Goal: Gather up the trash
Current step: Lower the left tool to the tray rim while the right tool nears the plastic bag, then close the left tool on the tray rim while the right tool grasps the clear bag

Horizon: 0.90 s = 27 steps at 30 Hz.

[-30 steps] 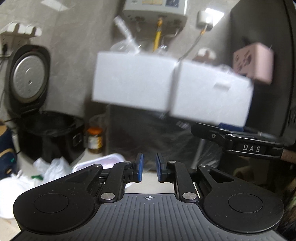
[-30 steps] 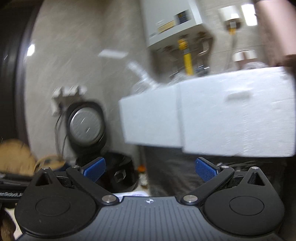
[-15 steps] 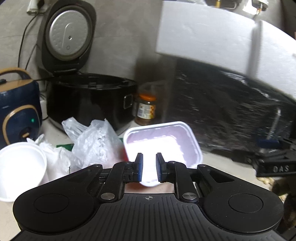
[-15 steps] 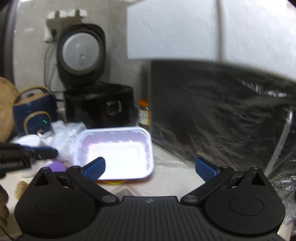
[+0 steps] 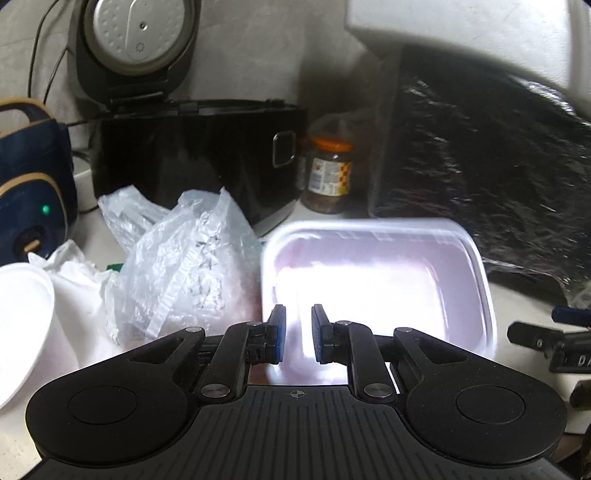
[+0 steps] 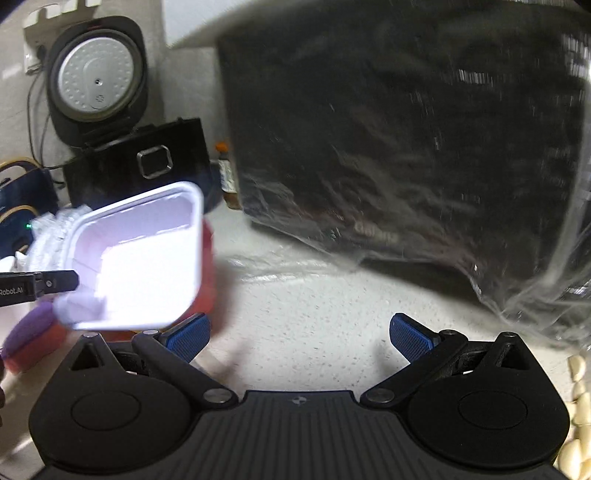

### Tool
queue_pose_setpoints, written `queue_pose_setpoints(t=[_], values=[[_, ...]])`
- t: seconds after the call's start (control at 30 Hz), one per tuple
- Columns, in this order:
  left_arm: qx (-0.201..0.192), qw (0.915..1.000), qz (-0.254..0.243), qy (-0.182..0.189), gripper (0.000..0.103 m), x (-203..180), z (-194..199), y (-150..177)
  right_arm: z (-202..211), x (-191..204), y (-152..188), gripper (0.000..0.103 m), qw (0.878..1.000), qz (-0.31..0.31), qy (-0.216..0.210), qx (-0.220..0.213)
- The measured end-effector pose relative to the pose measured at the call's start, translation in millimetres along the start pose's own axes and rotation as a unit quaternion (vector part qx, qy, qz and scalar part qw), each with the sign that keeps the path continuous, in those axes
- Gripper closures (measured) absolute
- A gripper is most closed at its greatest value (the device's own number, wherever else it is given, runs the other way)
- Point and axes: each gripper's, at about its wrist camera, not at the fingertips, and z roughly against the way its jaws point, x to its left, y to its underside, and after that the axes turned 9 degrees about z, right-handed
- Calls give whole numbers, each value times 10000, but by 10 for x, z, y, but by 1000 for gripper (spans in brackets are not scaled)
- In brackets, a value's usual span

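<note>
While the left tongs [image 5: 298, 334] hang low over the cluttered worktop [image 6: 314, 314], their blue pads [image 5: 277, 332] stand a narrow gap apart with nothing pinched between them. Just past their tips lies the white plastic tray [image 5: 373, 280], open side up and empty, its near rim partly hidden behind the fingers. To the left of the tray sits a crumpled clear plastic bag [image 5: 184, 258], touching the tray's left wall, and further left are white crumpled wrappings [image 5: 79, 280] and the edge of a white foam bowl [image 5: 22, 325].

The right tongs [image 6: 299, 338] are spread wide over bare speckled worktop, holding nothing. From this side the tray [image 6: 144, 262] appears to the left of the left pad, resting on something red [image 6: 208, 273], with a purple lid-like piece [image 6: 31, 325] beside it; the tip of the left tongs reaches in at the tray's left edge.

Behind the trash stands a black rice cooker [image 5: 192, 155] with its lid [image 5: 136, 33] flipped up, and a dark blue appliance [image 5: 33, 184] with a green light to its left. A jar with an orange cap [image 5: 328, 177] stands between the cooker and a large black box wrapped in clear film [image 6: 406, 147], which fills the right background. A white foam block [image 5: 461, 33] rests on top of that box. Pale, blurred pieces [image 6: 580, 406] lie at the far right edge.
</note>
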Motion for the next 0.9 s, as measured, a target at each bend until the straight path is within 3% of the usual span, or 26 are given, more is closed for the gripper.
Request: queue_pose_setpoints(t=[0.33, 0.53, 0.73, 0.8, 0.9], values=[[81, 9998, -123, 149, 85, 112, -10, -3, -310, -155, 66, 0, 9971, -294, -285, 636], [77, 9989, -104, 454, 86, 202, 92, -34, -310, -130, 29, 0, 9967, -270, -82, 764], [-425, 9969, -72, 653, 86, 399, 394, -141, -326, -217, -26, 0, 9941, -626, -56, 884], [-414, 9971, -88, 634, 86, 450, 414, -161, -319, -254, -28, 0, 9929, -807, 30, 875], [-209, 9972, -85, 707, 86, 476, 351, -147, -338, -199, -19, 0, 9950, -492, -85, 864]])
